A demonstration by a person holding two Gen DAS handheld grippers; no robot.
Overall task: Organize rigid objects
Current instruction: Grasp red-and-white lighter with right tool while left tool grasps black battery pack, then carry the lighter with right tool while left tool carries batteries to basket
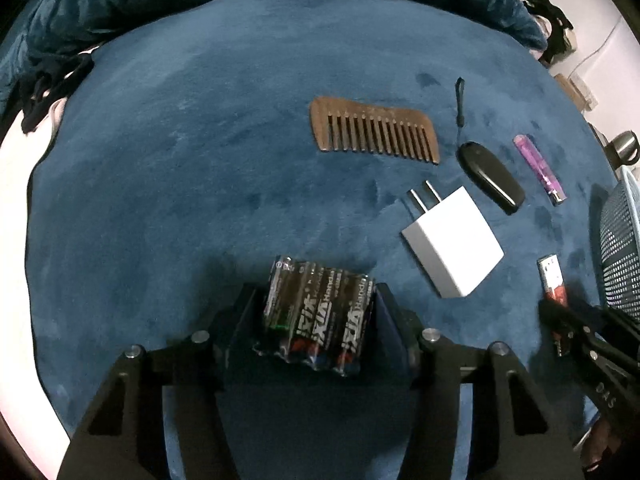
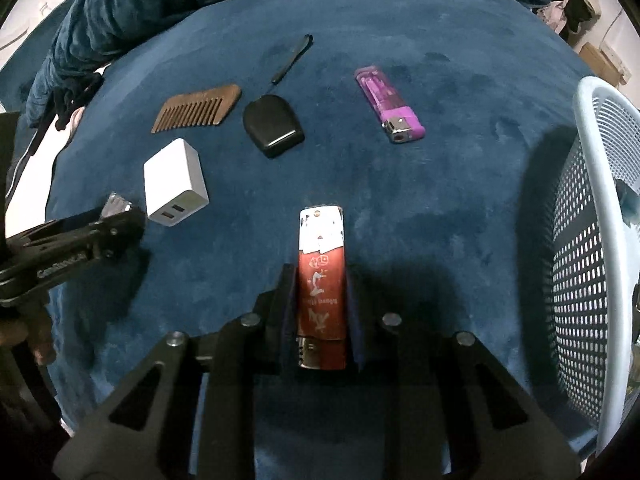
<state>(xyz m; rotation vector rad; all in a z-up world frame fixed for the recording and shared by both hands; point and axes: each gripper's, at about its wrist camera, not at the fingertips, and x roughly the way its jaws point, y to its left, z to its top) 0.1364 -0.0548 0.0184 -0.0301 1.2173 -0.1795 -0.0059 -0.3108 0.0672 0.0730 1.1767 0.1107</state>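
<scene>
A shrink-wrapped pack of black batteries [image 1: 318,312] is clamped between the two black fingers of the left gripper [image 1: 316,300], the pack standing out past the fingertips over the blue velvet cloth [image 1: 180,160]. A red and white lighter [image 2: 322,284] is pinched lengthwise between the fingers of the right gripper [image 2: 318,280], its metal head toward the camera and its white end pointing forward. Just ahead and to the right of the batteries, a white two-prong USB wall charger [image 1: 452,240] is laid flat on the cloth. Beyond it, a brown wooden wide-tooth comb [image 1: 374,130] is seen with its teeth toward the camera. Beside the comb, a black oval key fob [image 1: 490,176] with a thin black strap [image 1: 459,100] is laid, and further right a translucent purple lighter [image 1: 540,168] is set apart from it. At the right edge of the cloth, a pale blue perforated plastic basket [image 2: 592,240] is stood.
</scene>
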